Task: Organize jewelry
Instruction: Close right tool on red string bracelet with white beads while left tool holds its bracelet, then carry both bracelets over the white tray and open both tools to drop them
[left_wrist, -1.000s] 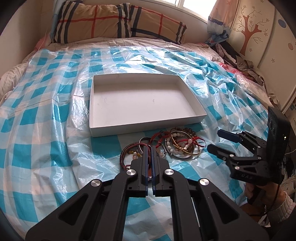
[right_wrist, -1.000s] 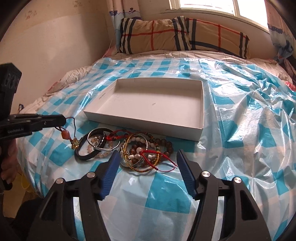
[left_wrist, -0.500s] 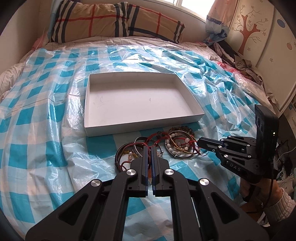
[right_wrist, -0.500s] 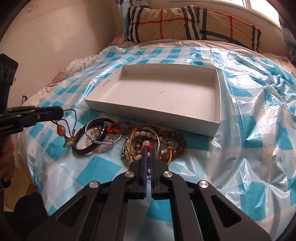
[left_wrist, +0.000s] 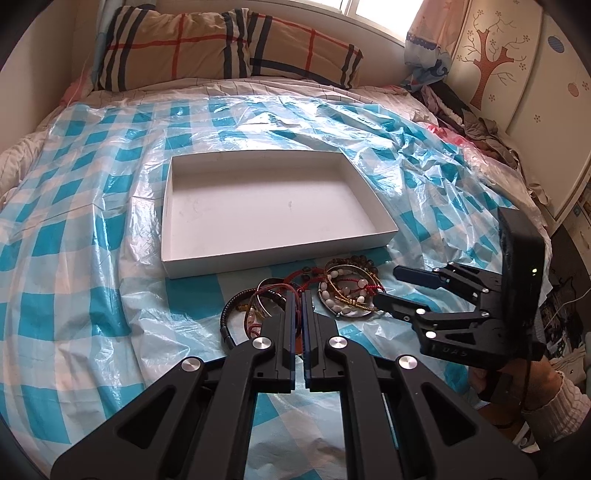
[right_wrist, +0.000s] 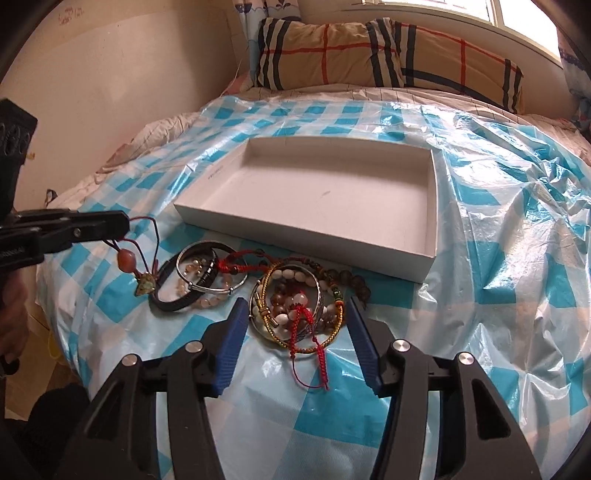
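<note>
Clenched on a dark red cord necklace (right_wrist: 142, 236) with an orange bead and a stone pendant, my left claw (right_wrist: 123, 225) lifts it beside the black bracelet (right_wrist: 184, 288). Ahead, the white box (right_wrist: 306, 236) sits on the bed's blue-checked plastic sheet (right_wrist: 498, 258). My right claw (right_wrist: 295, 328) is opening, straddling the beaded bracelet pile (right_wrist: 295, 302) without pressing it.
</note>
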